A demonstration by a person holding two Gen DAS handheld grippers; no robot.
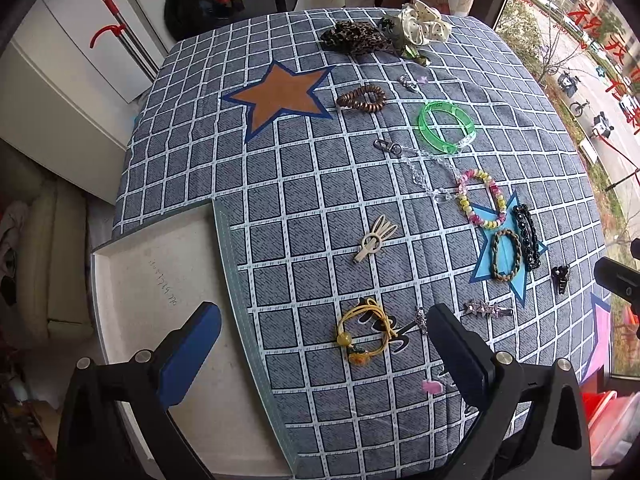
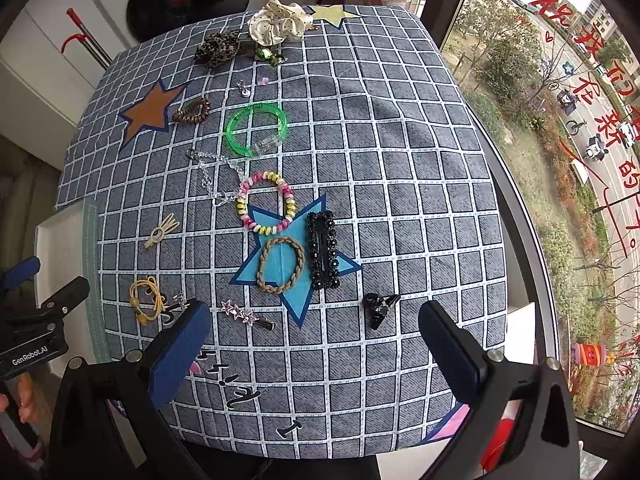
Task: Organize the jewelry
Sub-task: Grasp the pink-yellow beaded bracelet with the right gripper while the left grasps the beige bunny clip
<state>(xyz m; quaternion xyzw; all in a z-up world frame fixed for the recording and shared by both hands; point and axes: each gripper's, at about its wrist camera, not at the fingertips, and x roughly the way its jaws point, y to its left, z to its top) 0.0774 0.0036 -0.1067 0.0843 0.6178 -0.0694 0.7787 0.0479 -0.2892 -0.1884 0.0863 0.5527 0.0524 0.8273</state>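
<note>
Left wrist view: we have the left gripper [image 1: 322, 350] spread wide and empty, hovering above the near edge of the worktop [image 1: 320, 168], roughly over the yellow cord bracelet [image 1: 364, 332]. Right gripper [image 2: 314, 344] is likewise wide apart with nothing held, poised over the near-right part of the cloth, the black claw clip [image 2: 378, 308] just ahead between its fingers.

Jewelry is all loose on the checked cloth, nothing sorted yet by our read. Some pieces already sit on star patches: the braided bracelet [image 2: 280, 264] lies on the blue star [image 2: 288, 252], the black beaded barrette [image 2: 323, 250] overlaps its edge, and the pastel bead bracelet [image 2: 266, 204] touches its upper point. The orange star [image 1: 280, 96] is bare, with a brown coil tie [image 1: 362, 98] just beside it. Green bangle [image 1: 446, 126], clear chain [image 1: 424, 168] and cream hairpin [image 1: 374, 238] lie mid-cloth; scrunchies [image 1: 424, 22] are bunched at the far edge.

We judge the stars are sorting zones, so both grippers are held high and spread to pick a first target. A white tray [image 1: 160, 280] sits at the left, uncovered by cloth, possibly a drop spot.
</note>
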